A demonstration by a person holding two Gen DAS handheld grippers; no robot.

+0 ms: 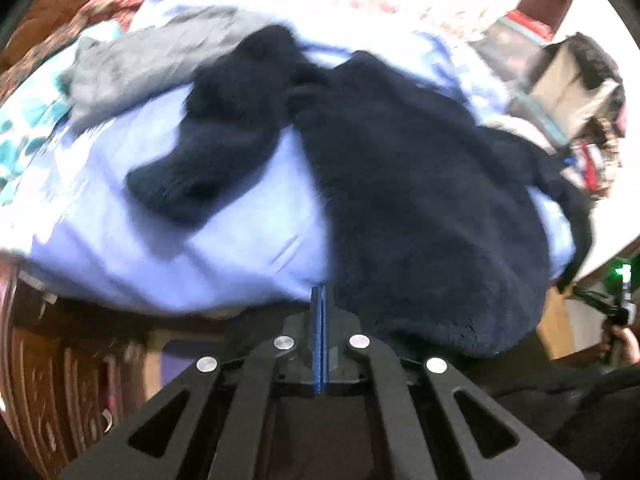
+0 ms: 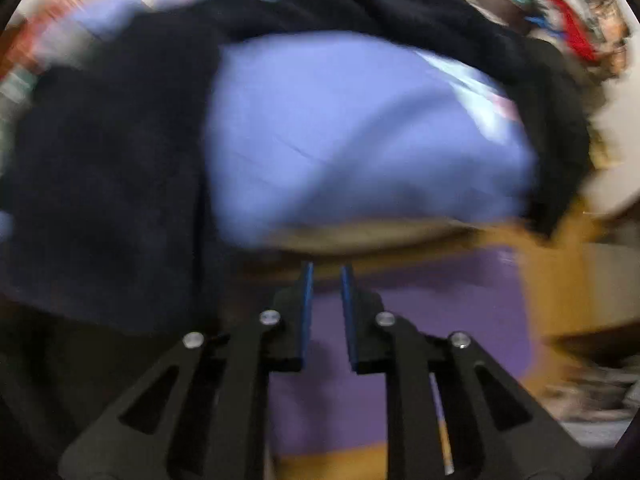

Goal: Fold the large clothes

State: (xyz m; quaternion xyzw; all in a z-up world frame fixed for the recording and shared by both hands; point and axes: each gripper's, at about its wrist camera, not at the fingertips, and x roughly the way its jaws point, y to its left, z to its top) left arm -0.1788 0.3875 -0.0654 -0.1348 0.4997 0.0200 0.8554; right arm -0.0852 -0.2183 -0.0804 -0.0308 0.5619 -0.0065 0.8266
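Clothes — one navy fleece (image 1: 420, 200), one grey garment (image 1: 148, 60)

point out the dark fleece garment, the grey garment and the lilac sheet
dark fleece garment (image 1: 420, 208), left wrist view, middle of its body
grey garment (image 1: 152, 60), left wrist view, middle of the crumpled pile
lilac sheet (image 2: 360, 128), right wrist view, bare middle

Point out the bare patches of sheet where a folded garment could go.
Bare lavender sheet lies between the dark fleece garment's spread sleeve and the bed's near edge. Another patch sits right of the body, inside the far sleeve's curve. The far left is crowded by the grey garment.
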